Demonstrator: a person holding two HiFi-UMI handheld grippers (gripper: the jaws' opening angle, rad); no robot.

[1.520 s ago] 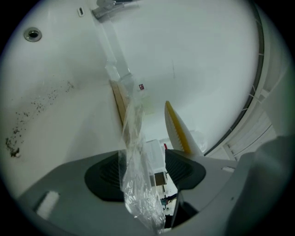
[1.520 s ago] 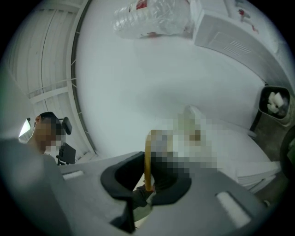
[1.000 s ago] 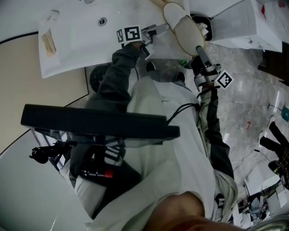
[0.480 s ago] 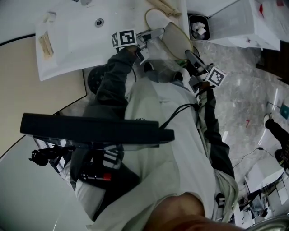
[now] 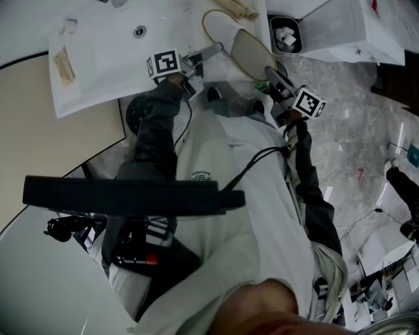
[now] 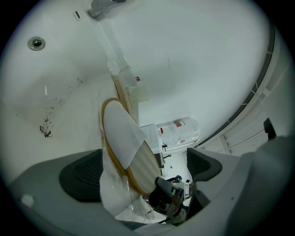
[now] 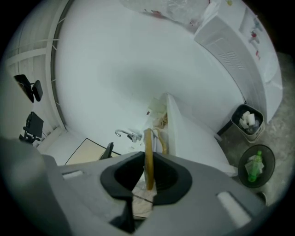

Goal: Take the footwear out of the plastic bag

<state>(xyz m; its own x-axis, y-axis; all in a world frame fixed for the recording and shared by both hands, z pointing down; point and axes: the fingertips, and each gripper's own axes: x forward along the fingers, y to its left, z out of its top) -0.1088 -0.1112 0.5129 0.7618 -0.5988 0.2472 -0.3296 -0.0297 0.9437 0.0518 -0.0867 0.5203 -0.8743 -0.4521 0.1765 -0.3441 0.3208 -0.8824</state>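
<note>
A pair of flat white slippers with tan rims stands on edge between my grippers; the tan sole of one (image 5: 252,52) faces up, the other (image 5: 219,27) shows its white inside. My right gripper (image 5: 270,69) is shut on the tan rim (image 7: 148,156) at the heel end. My left gripper (image 5: 213,51) is open, its pads wide apart on either side of the slippers (image 6: 122,138). The clear plastic bag (image 6: 113,184) hangs crumpled over the lower part of the slippers and lies against the left finger (image 6: 83,175).
The white table (image 5: 105,59) holds a drain hole (image 5: 139,31) and a packet of wooden sticks (image 5: 63,65). A small bin with paper (image 5: 285,36) and a round bin with a green bottle (image 7: 256,166) stand on the floor at the right. A tap (image 6: 103,5) stands at the table's far side.
Both grippers have moved left and a little down in the head view. The slippers have turned from showing their white top to standing on edge with the sole showing.
</note>
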